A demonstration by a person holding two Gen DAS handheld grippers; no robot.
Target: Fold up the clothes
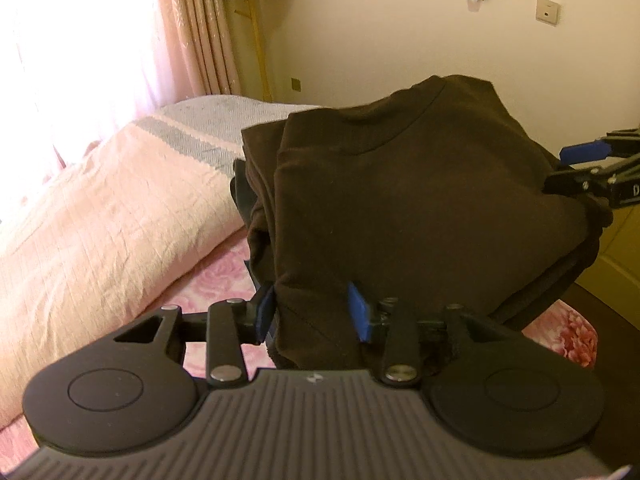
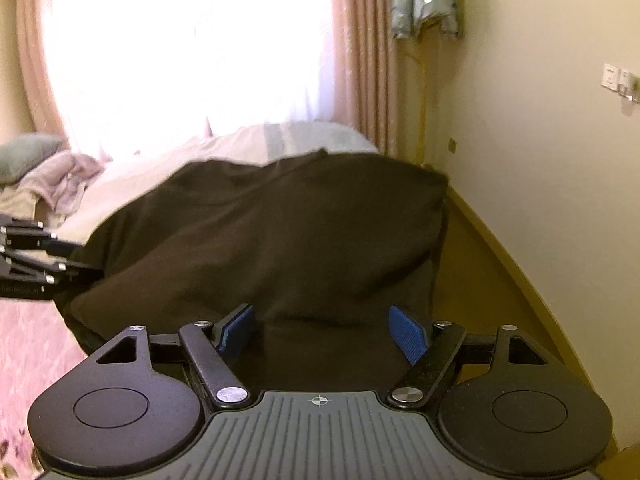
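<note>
Bed [image 1: 100, 200] | collar only left view | left tongs [image 1: 314, 312] pinch sweater [image 1: 420, 200] | right tongs [image 2: 322, 330] wide

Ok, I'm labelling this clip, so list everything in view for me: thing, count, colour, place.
sweater: one, dark brown, folded and thick, lifted over the bed between both grippers
quilt: one, peach with a grey band, on the bed by the window
bedsheet: one, pink floral, under the sweater
curtains: pink, beside the bright window
coat stand: one, yellow, in the corner, pale garment hanging on it
wall plates: several, white, on the cream wall
pillow: one, grey-green, far end of bed
left gripper: blue pads clamping the sweater's near edge
right gripper: blue pads spread wide, sweater between them
</note>
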